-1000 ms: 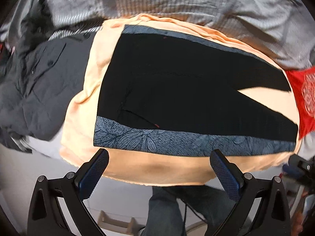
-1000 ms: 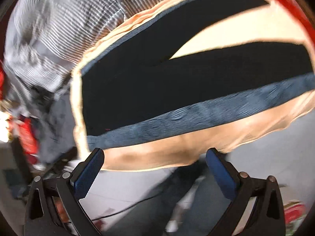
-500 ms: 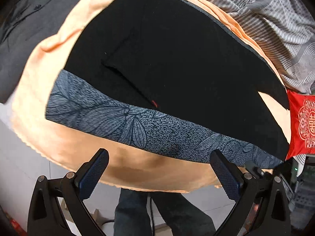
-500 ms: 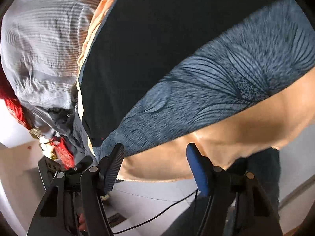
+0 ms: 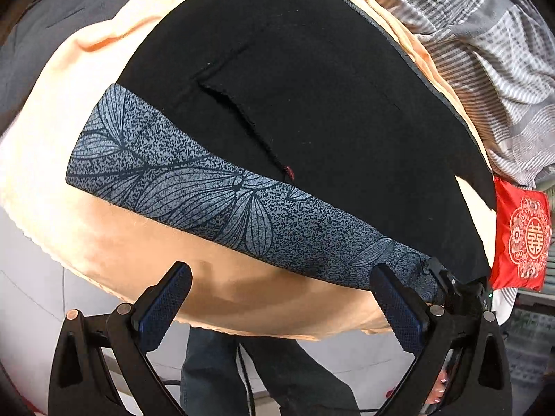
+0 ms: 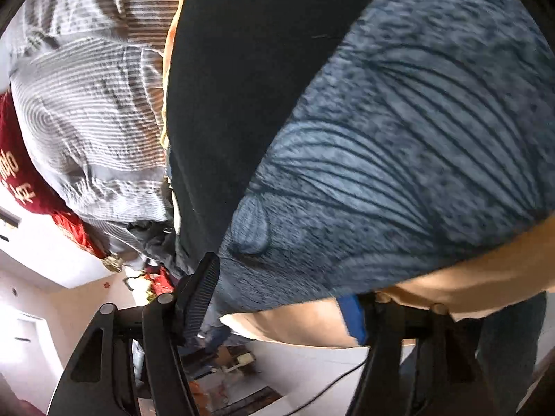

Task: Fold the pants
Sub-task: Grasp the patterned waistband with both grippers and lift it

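Note:
Black pants (image 5: 312, 86) with a blue-grey leaf-patterned side stripe (image 5: 208, 187) lie flat on a peach blanket (image 5: 52, 138). My left gripper (image 5: 279, 270) hangs open just above the blanket's near edge, below the stripe, with nothing between its fingers. My right gripper (image 5: 451, 287) shows at the stripe's right end. In the right wrist view the stripe (image 6: 399, 138) fills the frame. The right gripper (image 6: 277, 284) is closing, with the stripe's hem corner and the blanket (image 6: 468, 284) edge between its jaws. The blue right pad (image 6: 352, 319) is partly under the fabric.
Grey striped bedding (image 5: 485, 52) lies behind the pants, a red embroidered cushion (image 5: 523, 235) at the right and a dark grey garment (image 5: 52, 17) at the top left. A person's legs in jeans (image 5: 215, 374) stand below the blanket's edge. A cable runs over the pale floor.
Both grippers have come down close to the pants' patterned stripe. The right jaws have narrowed from wide open around the stripe's hem end. The left jaws stay wide.

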{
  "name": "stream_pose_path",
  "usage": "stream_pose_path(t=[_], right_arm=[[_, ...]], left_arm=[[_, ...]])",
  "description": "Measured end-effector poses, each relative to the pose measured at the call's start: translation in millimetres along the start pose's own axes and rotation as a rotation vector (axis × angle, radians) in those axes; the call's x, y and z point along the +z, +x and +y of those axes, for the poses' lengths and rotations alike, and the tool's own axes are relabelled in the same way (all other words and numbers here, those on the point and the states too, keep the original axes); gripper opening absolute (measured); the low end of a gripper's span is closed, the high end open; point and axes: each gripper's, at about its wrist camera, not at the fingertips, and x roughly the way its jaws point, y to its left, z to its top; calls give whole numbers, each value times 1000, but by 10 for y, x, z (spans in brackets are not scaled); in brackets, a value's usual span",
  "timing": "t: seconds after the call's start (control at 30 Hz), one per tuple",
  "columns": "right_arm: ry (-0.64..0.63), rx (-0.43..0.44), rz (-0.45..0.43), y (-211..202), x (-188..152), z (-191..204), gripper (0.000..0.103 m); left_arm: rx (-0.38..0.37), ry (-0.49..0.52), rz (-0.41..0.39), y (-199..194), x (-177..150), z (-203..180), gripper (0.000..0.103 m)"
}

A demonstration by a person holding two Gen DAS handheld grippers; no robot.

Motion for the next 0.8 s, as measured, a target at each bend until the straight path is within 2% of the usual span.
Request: stream_pose_path(t=[0.07,0.13,0.3,0.47,0.5,0.53,0.57,0.63,0.67,0.8], right_arm=[[-7,19,11,-15,43,118,8],[-10,50,13,-67,63,282,7],[-60,88,30,-244,53,704,7],[-94,75,56,-309,54,890,7],[-105,58,61,-303,56,917,7],[-110,44,65,-293,63,928,7],[-118,22,67,-289,61,939,7],[-126,-17,66,-296,59,949,7],[-132,-36,65,-298,53,978,7],[-182,-63,51,-353,98,1175,7]], left_arm=[[-14,-10,-4,0,-10,7,103],[-43,-42,-9,-6,-12,36,103],[-180,-190,-38,-27,25,185,103],[-227,-274,-111,-58,180,378,102],[-213,-282,-137,-80,220,405,85],[-193,-280,-139,-84,266,421,59],[-168,-275,-128,-85,292,417,49],[-164,-263,-124,-139,326,445,30],[-145,-251,-127,-195,334,443,23],[-131,-154,-168,-545,388,311,21]])
